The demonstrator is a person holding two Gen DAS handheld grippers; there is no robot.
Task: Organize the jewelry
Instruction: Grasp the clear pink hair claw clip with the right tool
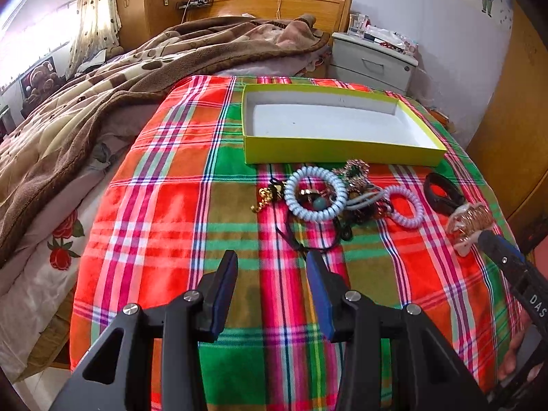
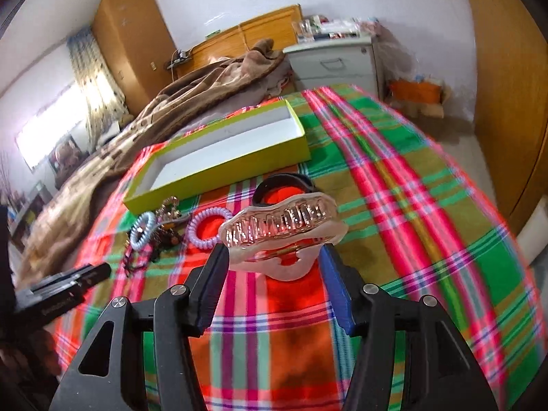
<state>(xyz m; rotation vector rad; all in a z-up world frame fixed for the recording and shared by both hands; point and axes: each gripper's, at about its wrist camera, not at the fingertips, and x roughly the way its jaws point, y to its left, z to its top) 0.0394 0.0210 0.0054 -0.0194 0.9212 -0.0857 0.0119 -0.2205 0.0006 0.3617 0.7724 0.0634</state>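
Tangled jewelry pile (image 1: 356,198) too small to tell pieces apart.

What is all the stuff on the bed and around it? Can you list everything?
box: one, lime green outside, white inside, nothing in it, on the plaid cloth
plaid cloth: one, red, green and pink, over the bed
hair claw: one, pinkish and gold, between the right gripper's fingers
coil hair ties: two, pale blue and lilac, in the pile before the box
black band: one, right of the pile
gold trinkets: tangled, count unclear
blanket: one, brown, left
nightstand: one, white, behind
left gripper: open, holding nothing
right gripper: around the claw
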